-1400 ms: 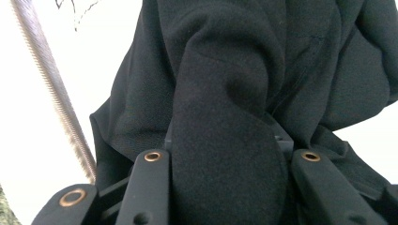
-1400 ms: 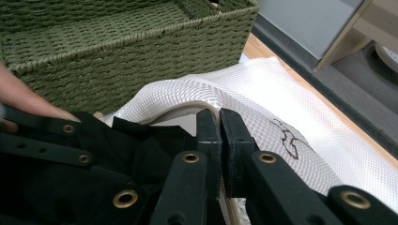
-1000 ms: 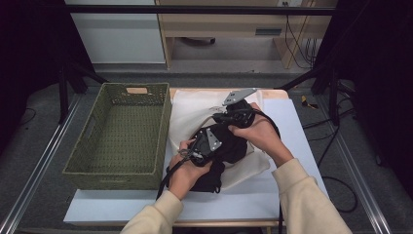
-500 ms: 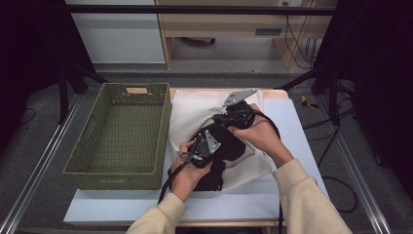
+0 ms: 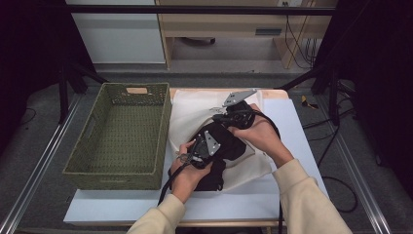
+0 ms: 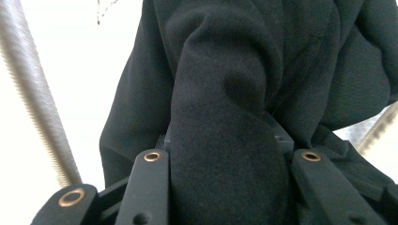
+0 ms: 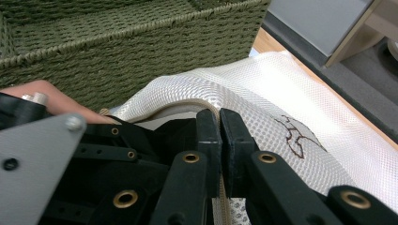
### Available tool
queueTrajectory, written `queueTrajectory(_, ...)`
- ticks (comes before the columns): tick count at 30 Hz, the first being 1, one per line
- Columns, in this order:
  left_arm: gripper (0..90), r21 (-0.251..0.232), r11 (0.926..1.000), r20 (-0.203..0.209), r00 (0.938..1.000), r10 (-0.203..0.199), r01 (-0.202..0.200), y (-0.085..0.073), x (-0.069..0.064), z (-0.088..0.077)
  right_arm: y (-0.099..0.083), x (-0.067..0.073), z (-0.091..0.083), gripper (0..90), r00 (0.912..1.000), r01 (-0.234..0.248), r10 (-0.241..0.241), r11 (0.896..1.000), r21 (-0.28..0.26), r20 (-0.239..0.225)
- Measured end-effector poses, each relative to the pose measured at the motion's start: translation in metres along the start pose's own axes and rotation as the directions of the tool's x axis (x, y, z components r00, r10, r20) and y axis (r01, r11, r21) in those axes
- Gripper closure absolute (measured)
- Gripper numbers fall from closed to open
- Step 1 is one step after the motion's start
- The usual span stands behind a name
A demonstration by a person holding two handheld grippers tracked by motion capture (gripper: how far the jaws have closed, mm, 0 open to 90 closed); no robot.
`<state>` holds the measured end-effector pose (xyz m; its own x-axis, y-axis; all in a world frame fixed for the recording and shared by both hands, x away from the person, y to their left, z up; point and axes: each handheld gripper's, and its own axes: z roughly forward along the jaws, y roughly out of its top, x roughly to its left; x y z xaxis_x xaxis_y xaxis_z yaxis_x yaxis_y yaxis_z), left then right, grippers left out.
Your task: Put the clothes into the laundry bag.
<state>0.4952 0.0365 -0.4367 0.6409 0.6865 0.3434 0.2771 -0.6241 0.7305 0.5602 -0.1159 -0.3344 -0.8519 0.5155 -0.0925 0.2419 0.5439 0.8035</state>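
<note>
While both hands work at the table, a black garment [image 5: 221,151] lies on a white mesh bag [image 5: 195,109] beside a green woven basket [image 5: 122,134].

Left gripper [image 6: 225,154] is clamped on a thick fold of the garment, hiding its pads. Right gripper [image 7: 219,124] pinches the bag's zippered edge; the garment's shape is unclear.

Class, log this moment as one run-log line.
left gripper: shut on black garment | right gripper: shut on mesh bag rim | basket: left
</note>
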Motion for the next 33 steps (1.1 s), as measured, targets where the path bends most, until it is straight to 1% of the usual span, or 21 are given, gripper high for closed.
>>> queueTrajectory(1,62.8,-0.002,1.0,-0.004,1.0,-0.004,0.004,-0.001,-0.001,0.002,0.0,0.0,0.0,87.5,1.0,0.0,0.0,1.0,0.001,0.0)
queueTrajectory(4,62.5,0.022,0.9997,-0.003,1.0,-0.003,0.004,-0.004,-0.001,0.008,0.0,0.0,0.0,87.5,1.0,-0.001,0.001,1.0,0.001,0.0)
queueTrajectory(6,62.3,0.029,0.9995,-0.002,1.0,-0.008,0.009,-0.005,0.0,0.01,-0.001,0.0,0.0,87.5,1.0,-0.002,0.002,1.0,0.001,0.002)
queueTrajectory(9,62.0,0.031,0.9994,0.001,0.9999,-0.011,0.011,-0.007,0.001,0.012,-0.002,0.0,-0.001,87.5,1.0,-0.003,0.003,1.0,0.003,0.0)
queueTrajectory(14,60.6,0.028,0.9996,0.002,1.0,0.001,-0.001,-0.008,-0.001,0.014,-0.002,-0.002,0.0,87.5,1.0,-0.007,0.007,1.0,0.001,-0.003)
queueTrajectory(17,58.1,0.015,0.9999,0.002,1.0,-0.004,0.004,-0.008,-0.002,0.014,-0.001,-0.001,0.002,87.4,1.0,-0.009,0.009,1.0,-0.001,0.0)
queueTrajectory(18,55.8,0.011,0.9999,0.003,1.0,-0.005,0.005,-0.008,-0.001,0.015,-0.001,0.0,0.002,87.5,1.0,-0.009,0.009,1.0,-0.001,-0.001)
queueTrajectory(19,53.5,-0.003,0.9999,0.011,0.9999,-0.01,0.01,-0.008,-0.001,0.014,-0.001,0.0,0.003,87.4,1.0,-0.008,0.008,1.0,0.0,-0.002)
queueTrajectory(20,48.9,-0.013,0.9998,0.007,0.9999,-0.012,0.012,-0.008,-0.001,0.014,0.0,0.0,0.002,87.5,1.0,-0.006,0.006,1.0,0.002,-0.004)
queueTrajectory(21,46.6,-0.026,0.9996,0.002,0.9999,-0.014,0.014,-0.007,-0.001,0.012,0.0,0.0,0.003,87.4,1.0,-0.006,0.006,1.0,0.0,-0.003)
queueTrajectory(22,44.5,-0.035,0.9992,0.007,0.9998,-0.02,0.02,-0.006,0.0,0.011,0.0,0.001,0.002,87.5,1.0,-0.004,0.004,1.0,0.001,-0.003)
queueTrajectory(23,42.8,-0.051,0.9979,0.009,0.9992,-0.039,0.039,-0.006,0.001,0.009,0.0,0.001,0.002,87.4,1.0,-0.005,0.005,1.0,0.002,-0.002)
queueTrajectory(24,38.6,-0.051,0.9979,0.012,0.9992,-0.039,0.039,-0.005,0.002,0.006,0.0,0.001,0.002,87.5,1.0,-0.002,0.002,1.0,0.002,-0.001)
queueTrajectory(25,34.5,-0.071,0.9962,0.018,0.9986,-0.049,0.05,-0.004,0.003,0.003,-0.001,0.001,0.001,87.4,1.0,-0.003,0.003,1.0,0.001,-0.002)
queueTrajectory(27,33.7,-0.087,0.9941,0.033,0.9975,-0.063,0.065,-0.003,0.002,-0.002,-0.001,0.001,0.001,87.4,1.0,-0.003,0.003,1.0,0.001,-0.002)
queueTrajectory(28,30.5,-0.102,0.9922,0.04,0.9969,-0.068,0.071,-0.002,0.002,-0.005,-0.001,0.001,0.0,87.3,1.0,-0.003,0.003,1.0,0.001,-0.001)
queueTrajectory(30,29.7,-0.137,0.9868,0.063,0.9949,-0.079,0.087,0.001,0.002,-0.014,-0.001,0.001,0.0,87.3,1.0,-0.003,0.003,1.0,0.0,-0.001)
queueTrajectory(33,27.6,-0.166,0.9827,0.08,0.9944,-0.069,0.082,0.005,0.001,-0.028,-0.002,0.002,0.0,87.3,1.0,-0.006,0.006,1.0,-0.009,0.004)
